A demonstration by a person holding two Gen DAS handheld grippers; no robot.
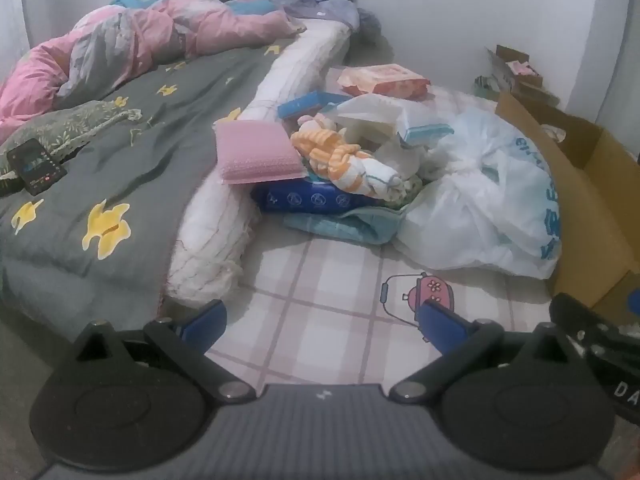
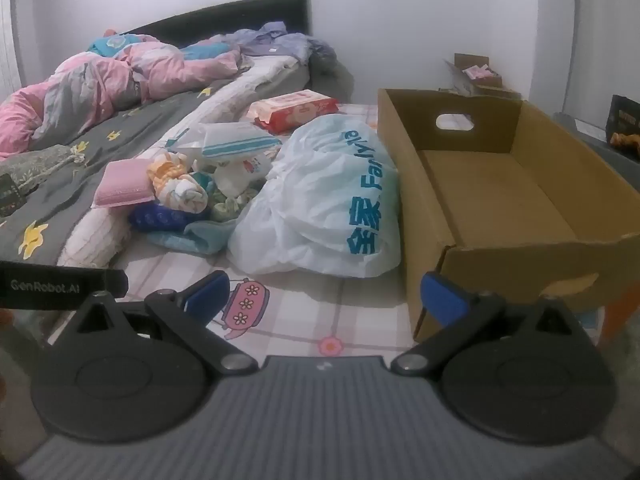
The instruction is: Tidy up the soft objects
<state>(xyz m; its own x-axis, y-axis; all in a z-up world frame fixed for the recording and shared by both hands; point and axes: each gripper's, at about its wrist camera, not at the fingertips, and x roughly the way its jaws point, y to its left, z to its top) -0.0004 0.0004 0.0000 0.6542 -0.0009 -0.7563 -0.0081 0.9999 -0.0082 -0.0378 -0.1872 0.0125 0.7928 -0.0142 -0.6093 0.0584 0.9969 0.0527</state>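
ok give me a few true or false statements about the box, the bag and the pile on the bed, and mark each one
1. The cardboard box is empty inside. True.
2. The white plastic bag lies inside that box. False: it lies on the bed beside the box's left wall.
3. The pink sponge pad sits at the left edge of the pile. True.
4. The left gripper is shut on the striped orange cloth. False: its jaws stand wide open, with nothing between them.
5. The right gripper is open and holds nothing. True.
6. The red tissue pack lies nearer the camera than the bag. False: it lies behind it.
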